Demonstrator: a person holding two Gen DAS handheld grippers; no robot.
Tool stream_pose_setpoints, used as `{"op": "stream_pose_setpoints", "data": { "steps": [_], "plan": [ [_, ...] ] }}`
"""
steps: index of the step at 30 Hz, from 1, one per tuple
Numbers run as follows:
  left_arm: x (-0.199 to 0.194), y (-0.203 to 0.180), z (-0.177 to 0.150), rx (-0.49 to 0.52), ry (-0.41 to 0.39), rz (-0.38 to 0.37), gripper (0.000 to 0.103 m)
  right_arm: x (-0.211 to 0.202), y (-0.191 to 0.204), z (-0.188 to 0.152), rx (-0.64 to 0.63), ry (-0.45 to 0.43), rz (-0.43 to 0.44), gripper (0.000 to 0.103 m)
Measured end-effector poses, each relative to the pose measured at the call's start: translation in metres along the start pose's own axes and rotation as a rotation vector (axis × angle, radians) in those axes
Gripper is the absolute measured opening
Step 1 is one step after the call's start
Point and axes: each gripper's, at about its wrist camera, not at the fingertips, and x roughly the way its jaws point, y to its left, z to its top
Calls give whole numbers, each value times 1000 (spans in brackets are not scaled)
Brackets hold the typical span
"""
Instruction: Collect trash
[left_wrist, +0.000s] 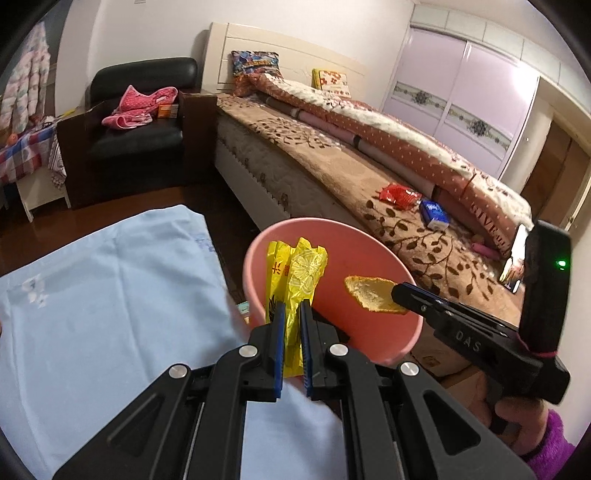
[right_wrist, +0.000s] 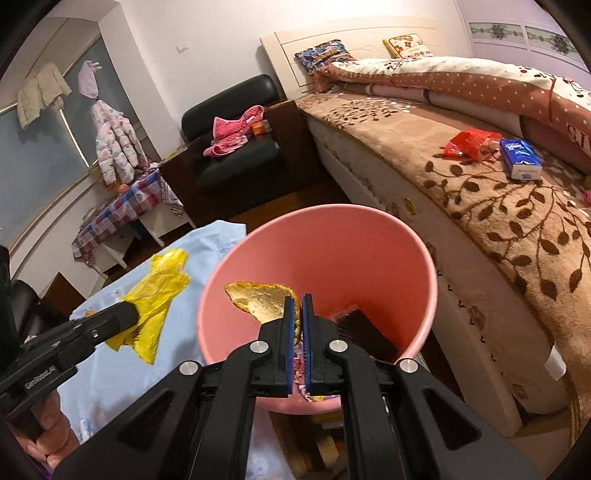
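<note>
Left tongs (left_wrist: 291, 314) pinch the limp, light yellow wrapper (left_wrist: 299, 273); right tongs (right_wrist: 297, 306) clamp stiff orange peel (right_wrist: 258, 299) over the pink bin (right_wrist: 406, 236).

A lived-in home bedroom: ahead and to the right of the grippers runs a bed (right_wrist: 498, 206) with a leaf-patterned blanket and pillows (left_wrist: 255, 62), a black armchair (left_wrist: 140, 125) beside its headboard, sliding wardrobe doors (left_wrist: 461, 85) beyond.

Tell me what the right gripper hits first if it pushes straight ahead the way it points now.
Most likely the inner wall of the round pink plastic bin. The right gripper, shut on a golden orange peel, points into its mouth, though depth is hard to judge.
</note>
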Motion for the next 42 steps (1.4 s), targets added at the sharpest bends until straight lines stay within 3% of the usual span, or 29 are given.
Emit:
{"op": "stream_pose_setpoints", "data": {
  "steps": [13, 14, 16, 18, 22, 42],
  "plan": [
    [49, -8, -4, -7, 76, -2, 9, 17, -5, -4, -10, 30, -28, 4],
    [49, -8, -4, -9, 73, -6, 11, 18, -6, -3, -7, 32, -26, 5],
    [50, -8, -3, -9, 70, -6, 24, 19, -7, -3, -2, 36, -29, 5],
    [48, -8, -2, -8, 61, -1, 32, 21, -7, -3, 5, 41, -28, 10],
    [43, -5, -1, -24, 50, -3, 35, 22, -8, -3, 14, 43, -25, 21],
    [-15, 8, -17, -59, -47, 91, 35, -18, 39, -16, -78, -8, 31, 22]
  ]
}}
